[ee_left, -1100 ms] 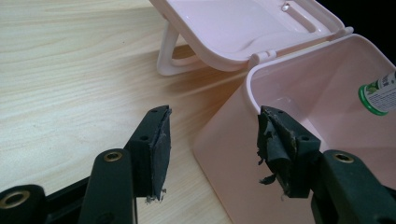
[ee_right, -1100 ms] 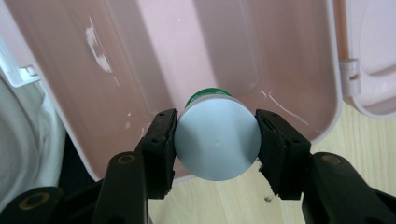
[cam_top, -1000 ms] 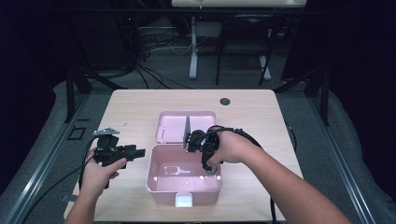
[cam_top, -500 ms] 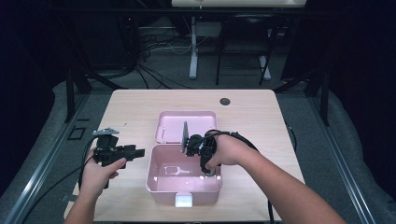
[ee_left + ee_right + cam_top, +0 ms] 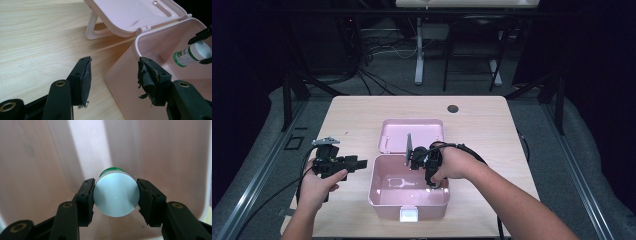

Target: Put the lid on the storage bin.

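A pink box point(image 5: 377, 199) stands open on the wooden table, its lid point(image 5: 412, 131) lying flat behind it. My right gripper point(image 5: 416, 159) reaches into the box from the right. It is shut on a white bottle with a green label point(image 5: 116, 195), both pads against the cap's sides. In the left gripper view the bottle point(image 5: 192, 53) hangs tilted inside the box near its far wall. My left gripper point(image 5: 113, 80) is open and holds nothing. It sits low by the box's left wall point(image 5: 130, 62), with that corner lying beyond the gap between the jaws.
A white latch point(image 5: 408, 215) sits at the front of the box. A dark round hole point(image 5: 453, 108) marks the table's far side. Bare wood point(image 5: 352, 120) lies left of and behind the lid. Dark floor with cables and stands surrounds the table.
My right hand has sunk a little and shifted left, carrying the bottle lower into the box. The left hand has stayed where it was.
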`<state>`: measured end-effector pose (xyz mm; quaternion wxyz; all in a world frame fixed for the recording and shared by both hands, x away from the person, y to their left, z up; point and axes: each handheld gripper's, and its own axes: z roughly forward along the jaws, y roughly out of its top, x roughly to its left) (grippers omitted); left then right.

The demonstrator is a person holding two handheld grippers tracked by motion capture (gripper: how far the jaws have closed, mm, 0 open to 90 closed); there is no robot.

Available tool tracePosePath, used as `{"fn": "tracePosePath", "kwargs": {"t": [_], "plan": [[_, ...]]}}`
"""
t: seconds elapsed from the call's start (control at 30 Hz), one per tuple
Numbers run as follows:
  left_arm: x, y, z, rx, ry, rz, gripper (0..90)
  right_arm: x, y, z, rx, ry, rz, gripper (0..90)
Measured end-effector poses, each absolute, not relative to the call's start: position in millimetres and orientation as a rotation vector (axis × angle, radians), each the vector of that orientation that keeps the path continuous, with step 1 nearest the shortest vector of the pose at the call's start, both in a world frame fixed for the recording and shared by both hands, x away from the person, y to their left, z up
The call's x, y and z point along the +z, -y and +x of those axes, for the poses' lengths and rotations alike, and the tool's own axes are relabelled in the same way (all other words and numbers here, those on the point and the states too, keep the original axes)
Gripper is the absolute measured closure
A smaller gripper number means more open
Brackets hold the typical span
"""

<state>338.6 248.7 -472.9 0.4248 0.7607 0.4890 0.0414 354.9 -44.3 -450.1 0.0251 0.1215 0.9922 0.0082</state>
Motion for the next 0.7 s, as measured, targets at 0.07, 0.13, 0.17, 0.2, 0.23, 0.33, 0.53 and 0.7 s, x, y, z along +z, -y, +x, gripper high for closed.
{"fn": "tracePosePath", "kwargs": {"t": [0.07, 0.13, 0.17, 0.2, 0.23, 0.33, 0.53, 0.7], "plan": [[-473, -249, 339, 0.104, -1.222, 1.903, 44.7, -452, 44, 355, 0.028, -3.066, 0.371, 50.4], [-473, -249, 339, 0.104, -1.22, 1.903, 44.7, -455, 44, 355, 0.033, -3.068, 0.362, 50.4], [-473, -250, 339, 0.105, -1.22, 1.902, 44.7, -456, 44, 355, 0.029, -3.068, 0.353, 50.4], [-473, -250, 339, 0.105, -1.222, 1.901, 44.7, -457, 44, 355, 0.025, -3.069, 0.346, 50.4], [-473, -250, 339, 0.104, -1.224, 1.9, 44.7, -458, 44, 355, 0.02, -3.07, 0.341, 50.4], [-473, -250, 339, 0.103, -1.223, 1.902, 44.7, -461, 43, 355, 0.022, -3.071, 0.336, 50.4], [-473, -251, 339, 0.103, -1.231, 1.894, 44.7, -469, 43, 354, 0.008, -3.073, 0.305, 50.4], [-474, -251, 339, 0.102, -1.232, 1.893, 44.6, -473, 44, 354, -0.018, -3.065, 0.245, 50.3]]}}
